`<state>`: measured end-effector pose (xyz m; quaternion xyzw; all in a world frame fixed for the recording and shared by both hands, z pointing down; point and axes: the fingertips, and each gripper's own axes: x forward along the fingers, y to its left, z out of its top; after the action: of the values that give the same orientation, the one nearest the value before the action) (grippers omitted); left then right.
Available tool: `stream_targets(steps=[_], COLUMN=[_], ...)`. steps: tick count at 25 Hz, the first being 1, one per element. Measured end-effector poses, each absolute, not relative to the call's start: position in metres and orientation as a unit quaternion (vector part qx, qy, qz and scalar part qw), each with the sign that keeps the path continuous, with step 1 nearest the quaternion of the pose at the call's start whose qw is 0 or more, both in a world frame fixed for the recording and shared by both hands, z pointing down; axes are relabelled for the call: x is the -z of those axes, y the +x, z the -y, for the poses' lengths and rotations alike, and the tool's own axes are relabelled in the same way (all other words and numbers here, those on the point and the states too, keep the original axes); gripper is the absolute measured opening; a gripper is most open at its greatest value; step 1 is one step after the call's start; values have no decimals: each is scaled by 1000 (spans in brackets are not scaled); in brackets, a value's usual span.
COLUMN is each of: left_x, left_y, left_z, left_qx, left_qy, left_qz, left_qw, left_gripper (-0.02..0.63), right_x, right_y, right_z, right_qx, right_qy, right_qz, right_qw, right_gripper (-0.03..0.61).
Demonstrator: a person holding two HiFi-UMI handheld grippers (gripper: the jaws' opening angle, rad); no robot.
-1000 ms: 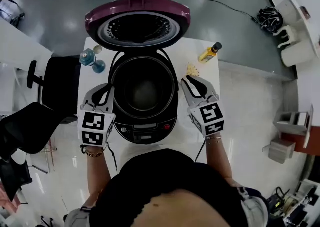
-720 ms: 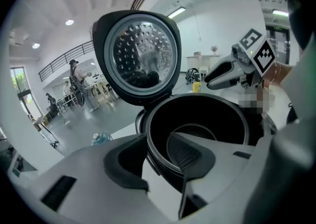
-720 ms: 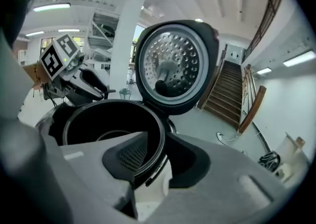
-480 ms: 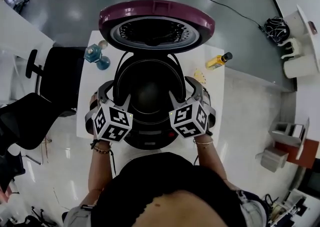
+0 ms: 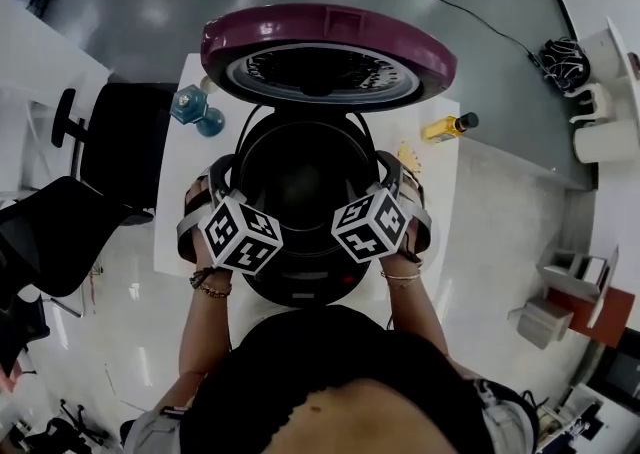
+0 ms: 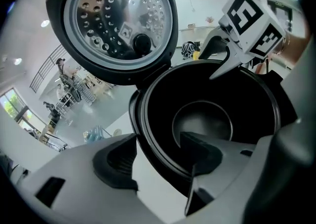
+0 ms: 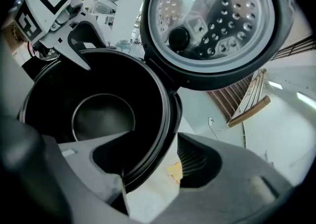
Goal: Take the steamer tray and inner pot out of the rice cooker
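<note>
The pot sat upright in the cooker, mouth up, lid raised. The left gripper and right gripper, jaws just opening and released, straddled opposite sides of the rim.

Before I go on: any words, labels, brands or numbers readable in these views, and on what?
No text can be read in any view.
Cooker front panel: print too small, partly hidden.
Yellow bottle: label too small to read.
Marker cubes: black-and-white square patterns only, no letters or numbers.
</note>
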<state>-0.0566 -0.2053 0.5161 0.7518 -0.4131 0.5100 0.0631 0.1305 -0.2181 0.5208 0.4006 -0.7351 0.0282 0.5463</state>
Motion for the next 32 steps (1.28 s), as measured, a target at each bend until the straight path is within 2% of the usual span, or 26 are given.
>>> stream_targets(steps=[6,8,9,13,19,27,32], left_x=[-515,-514,-514,-512,-505,-499,-496], left_y=[-59,-60,-61,-63,-64,-65,-67], left_z=[208,210,210,210,211,210,210], left_qx=[-511,-506,-505,-496,-449,-441,-402], left_qy=[748,747,747,747,765,766,782], left_qz=[417,422,424,432,439,438,430], left_qw=[80,85,85,94,145,160,204], left_gripper=[233,217,206,178,151,134,119], right_x=[-508,-499,-494,-479,-467,-460,-458], right_y=[128,124,122,118,121,120,121], right_z=[220,221,221,221,218,221,222], right_qx=[-14,-11,-9,-25,-61,-91,-111], right_qy=[433,442,446,465,487,483,482], right_qz=[744,756,762,789,812,827,832], right_qw=[509,483,469,402,315,273,250], right_gripper=[183,121,111,91,74,64,57])
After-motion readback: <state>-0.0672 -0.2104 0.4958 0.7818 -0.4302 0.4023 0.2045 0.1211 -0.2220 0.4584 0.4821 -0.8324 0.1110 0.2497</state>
